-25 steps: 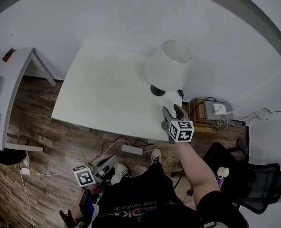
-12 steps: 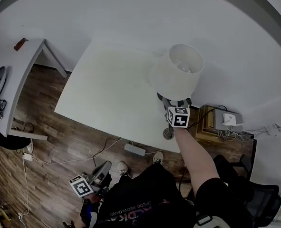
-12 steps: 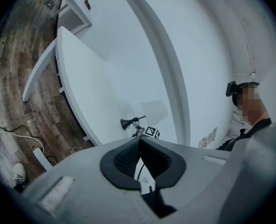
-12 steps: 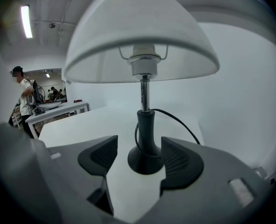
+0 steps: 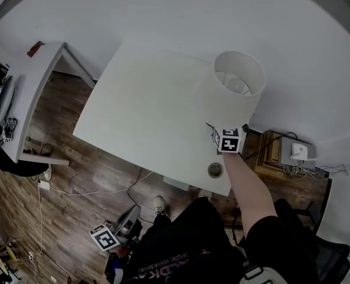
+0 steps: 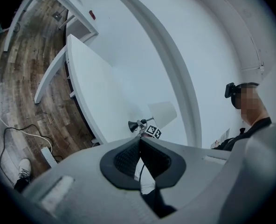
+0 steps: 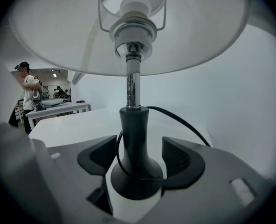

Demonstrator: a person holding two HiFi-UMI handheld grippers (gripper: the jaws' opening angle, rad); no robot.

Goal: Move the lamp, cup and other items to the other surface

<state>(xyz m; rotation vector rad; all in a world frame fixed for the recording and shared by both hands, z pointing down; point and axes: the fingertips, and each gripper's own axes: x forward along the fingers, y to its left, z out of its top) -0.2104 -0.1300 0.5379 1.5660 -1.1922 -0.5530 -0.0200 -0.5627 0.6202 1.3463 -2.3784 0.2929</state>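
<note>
A lamp with a white shade [image 5: 231,90] stands at the right end of the white table [image 5: 145,111]. Its black base and stem [image 7: 133,143] rise between my right gripper's [image 7: 138,155] jaws. Those jaws have just been opening and stand apart, with a gap on each side of the stem. In the head view the right gripper [image 5: 228,132] reaches under the shade. A small cup [image 5: 214,170] sits by the table's front edge, beside my right forearm. My left gripper [image 5: 136,210] hangs low over the floor, jaws shut and nothing held [image 6: 140,139].
The lamp's black cord [image 7: 184,122] loops round the base and runs off to the right. A second white table [image 5: 27,87] with clutter stands at the left. Cables [image 5: 92,191] lie on the wooden floor. A box with a power adapter [image 5: 296,152] sits at the right.
My right gripper has moved forward across the table edge to the lamp's base, under the shade. The left gripper has stayed low by my leg.
</note>
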